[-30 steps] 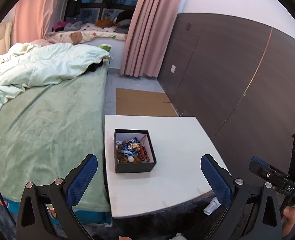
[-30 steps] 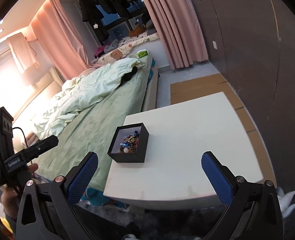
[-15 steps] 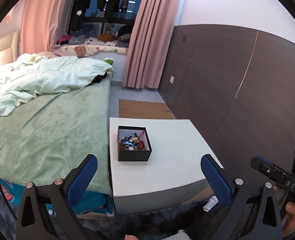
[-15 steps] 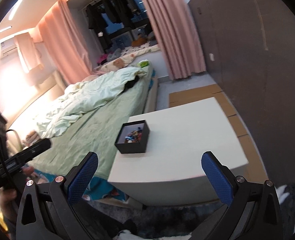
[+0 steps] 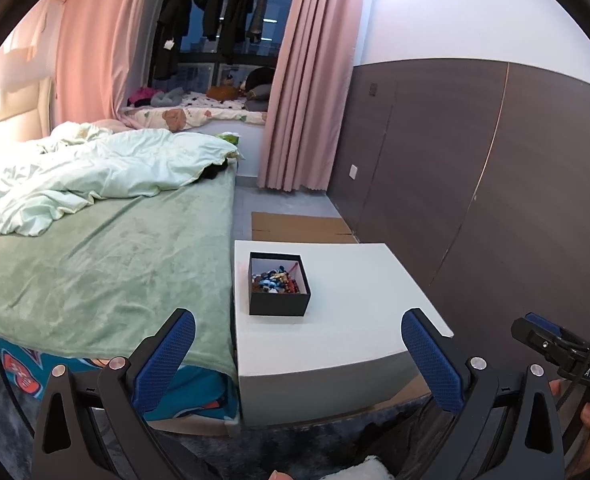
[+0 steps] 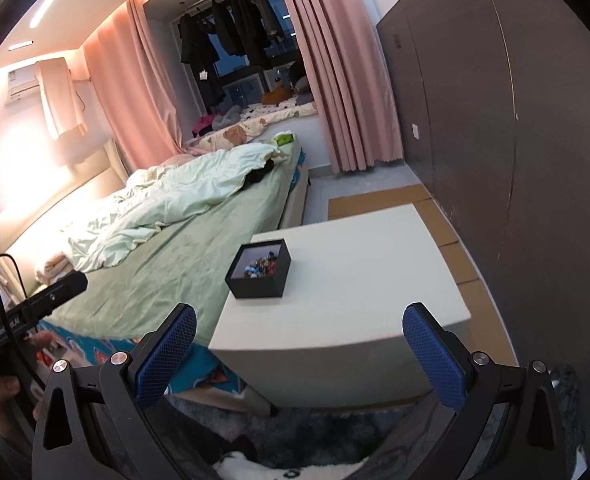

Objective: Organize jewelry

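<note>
Both grippers spread wide, empty, short of the white table.

The left gripper (image 5: pixel 298 354) and right gripper (image 6: pixel 299 351) each show blue-padded fingers (image 5: pixel 166 356) fully apart, gripping nothing. The black square cardboard box (image 5: pixel 279 285) of mixed colourful jewelry (image 5: pixel 275 279) sits on the white square table (image 5: pixel 347 320), near its 9 o'clock edge, beside the green-covered bed (image 5: pixel 107 264); it lies at 12 o'clock from the left gripper, well apart.

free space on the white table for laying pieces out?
Plenty. The black box sits near the bed-side edge of the white table; everything between it and the wall-side edge is bare, as is the near strip. The bed butts against the box side, so approach from the front.
</note>
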A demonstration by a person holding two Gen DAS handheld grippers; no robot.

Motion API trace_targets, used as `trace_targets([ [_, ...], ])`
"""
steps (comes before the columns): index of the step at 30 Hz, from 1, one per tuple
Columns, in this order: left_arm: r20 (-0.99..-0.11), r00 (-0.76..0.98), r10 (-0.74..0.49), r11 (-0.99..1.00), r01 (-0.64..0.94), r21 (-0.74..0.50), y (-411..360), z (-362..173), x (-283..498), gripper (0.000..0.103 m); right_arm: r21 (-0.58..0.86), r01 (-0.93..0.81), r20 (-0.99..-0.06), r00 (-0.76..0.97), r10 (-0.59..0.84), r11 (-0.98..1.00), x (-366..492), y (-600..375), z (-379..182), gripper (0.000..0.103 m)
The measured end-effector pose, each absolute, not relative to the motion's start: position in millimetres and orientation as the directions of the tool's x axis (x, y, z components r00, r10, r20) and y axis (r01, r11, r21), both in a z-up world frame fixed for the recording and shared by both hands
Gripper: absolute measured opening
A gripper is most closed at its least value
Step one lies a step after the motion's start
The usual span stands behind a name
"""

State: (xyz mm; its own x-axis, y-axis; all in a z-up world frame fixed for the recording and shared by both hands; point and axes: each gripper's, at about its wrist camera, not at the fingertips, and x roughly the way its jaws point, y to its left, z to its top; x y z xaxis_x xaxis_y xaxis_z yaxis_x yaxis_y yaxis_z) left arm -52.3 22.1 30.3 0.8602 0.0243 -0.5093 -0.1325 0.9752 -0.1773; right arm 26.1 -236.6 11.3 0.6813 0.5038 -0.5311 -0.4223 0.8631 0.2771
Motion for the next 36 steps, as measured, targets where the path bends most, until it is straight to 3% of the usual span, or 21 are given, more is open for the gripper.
trace_targets([
  [36, -0.468, 0.884, 0.007, 0.975, -0.11, -0.195, 22.0, 39.2, -70.2, 0.103, 0.26, -0.405, -0.532, 0.697, 0.48, 0.877, 17.5, -233.5, 12.3, 0.103],
])
